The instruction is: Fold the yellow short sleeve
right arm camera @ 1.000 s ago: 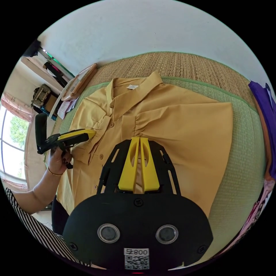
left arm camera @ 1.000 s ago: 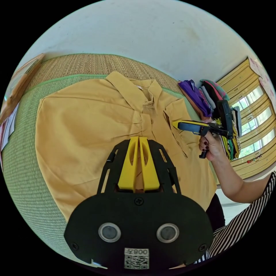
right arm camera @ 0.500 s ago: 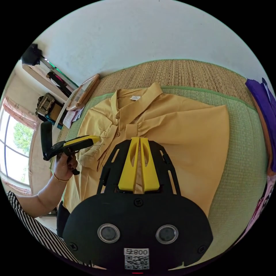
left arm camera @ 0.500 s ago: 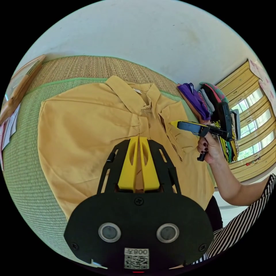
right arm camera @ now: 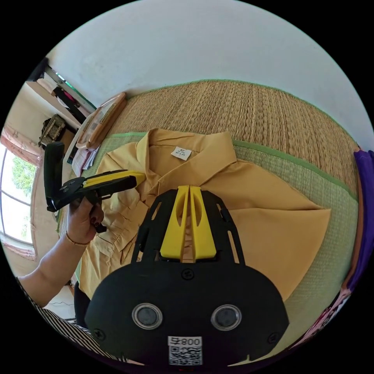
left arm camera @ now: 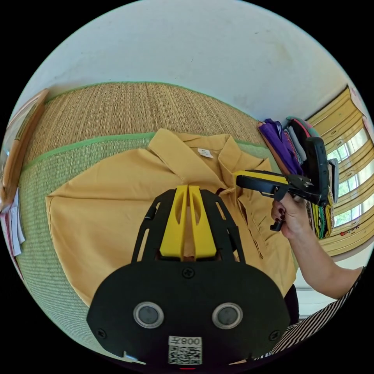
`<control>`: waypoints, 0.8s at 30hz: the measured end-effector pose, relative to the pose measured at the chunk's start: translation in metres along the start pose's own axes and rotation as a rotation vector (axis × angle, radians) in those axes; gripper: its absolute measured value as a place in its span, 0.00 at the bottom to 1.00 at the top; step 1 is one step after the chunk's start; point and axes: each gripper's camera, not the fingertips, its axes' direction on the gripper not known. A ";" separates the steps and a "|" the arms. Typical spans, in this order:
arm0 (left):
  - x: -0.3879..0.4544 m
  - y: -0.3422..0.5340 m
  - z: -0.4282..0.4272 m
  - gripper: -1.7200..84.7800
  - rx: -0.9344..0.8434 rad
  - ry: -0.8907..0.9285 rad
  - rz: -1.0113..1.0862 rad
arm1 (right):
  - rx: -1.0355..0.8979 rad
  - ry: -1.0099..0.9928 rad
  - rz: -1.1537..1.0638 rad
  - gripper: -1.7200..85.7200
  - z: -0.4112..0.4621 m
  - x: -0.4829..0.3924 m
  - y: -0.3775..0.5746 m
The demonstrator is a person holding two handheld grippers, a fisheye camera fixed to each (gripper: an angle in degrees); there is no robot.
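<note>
two yellow-jawed black grippers, the left gripper [left arm camera: 188, 187] and right gripper [right arm camera: 189, 187], each pinch closed on the mustard-yellow collared short-sleeve shirt [left arm camera: 117, 202], spread on the green woven mat [left arm camera: 43, 175] at 12 o'clock

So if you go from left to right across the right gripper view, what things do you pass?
Window → hand holding the other tool → yellow shirt → green mat → purple clothes.
</note>
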 end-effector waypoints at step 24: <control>-0.009 0.011 -0.032 0.02 0.029 -0.038 0.005 | 0.081 -0.036 0.167 0.02 0.039 0.082 -0.009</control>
